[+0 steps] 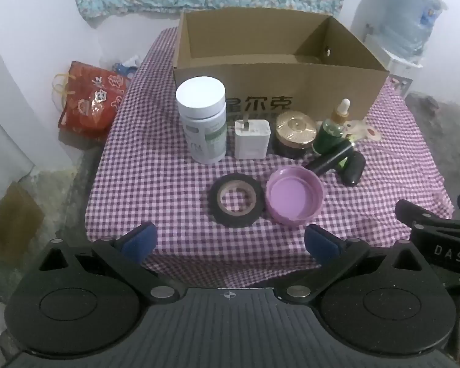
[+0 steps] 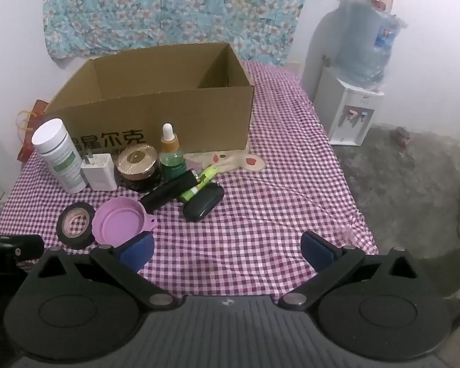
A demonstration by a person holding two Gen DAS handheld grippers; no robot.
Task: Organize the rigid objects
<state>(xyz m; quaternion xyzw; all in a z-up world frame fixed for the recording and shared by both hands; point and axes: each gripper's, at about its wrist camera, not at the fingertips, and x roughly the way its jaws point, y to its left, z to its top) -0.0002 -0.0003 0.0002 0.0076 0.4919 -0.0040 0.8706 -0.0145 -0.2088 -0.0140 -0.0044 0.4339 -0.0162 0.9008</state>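
An open cardboard box [image 1: 279, 89] [image 2: 156, 113] stands at the back of a checked table. In front of it stand a white bottle [image 1: 202, 119] [image 2: 61, 156], a white charger [image 1: 251, 139] [image 2: 99, 171], a gold-lidded jar [image 1: 296, 135] [image 2: 137, 162] and a green dropper bottle [image 1: 334, 130] [image 2: 172, 156]. Nearer lie a black tape roll [image 1: 236, 200] [image 2: 75, 224], a purple lid [image 1: 294, 199] [image 2: 121, 220], a black tube [image 2: 168, 193], a green lighter [image 2: 199, 182] and a black case [image 1: 354, 165] [image 2: 203, 204]. My left gripper [image 1: 230, 242] and right gripper [image 2: 227, 250] hang open at the near edge, both with nothing between the fingers.
The purple checked cloth [image 2: 276, 184] covers the table, bare on its right half. A red bag [image 1: 89, 101] sits on the floor at the left. A water dispenser [image 2: 355, 92] stands at the right. A floral cloth [image 2: 168, 9] hangs on the back wall.
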